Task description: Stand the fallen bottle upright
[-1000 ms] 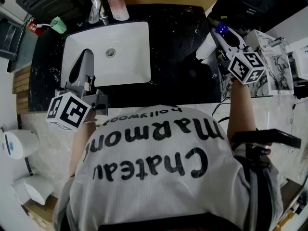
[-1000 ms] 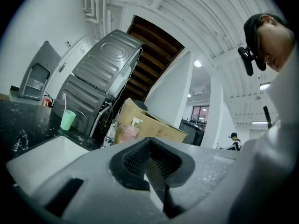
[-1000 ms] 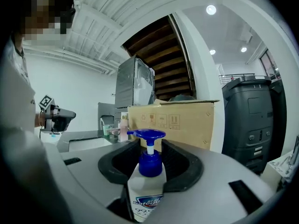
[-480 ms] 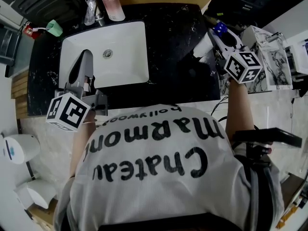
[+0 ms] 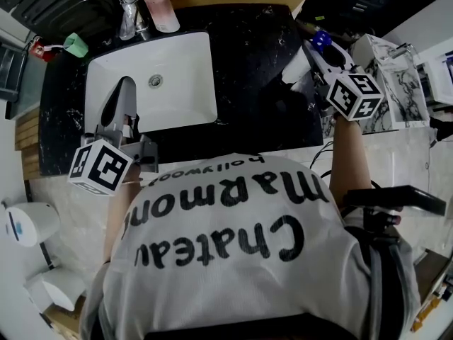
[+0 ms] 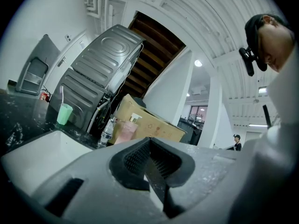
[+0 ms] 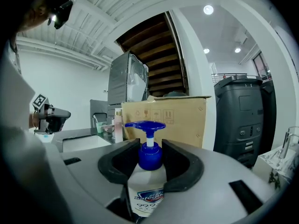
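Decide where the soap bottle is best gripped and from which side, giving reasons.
Grip the bottle on its white body just below the blue collar, coming in level from the side, one jaw on each flank. The body is wide and probably firm; the pump is thin and would likely slip. The right gripper holds it so, pump up.

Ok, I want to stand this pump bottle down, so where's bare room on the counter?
The black countertop between the sink and the right gripper is bare, and it is the widest free patch. The back left corner is crowded: faucet, pink bottle, green cup.
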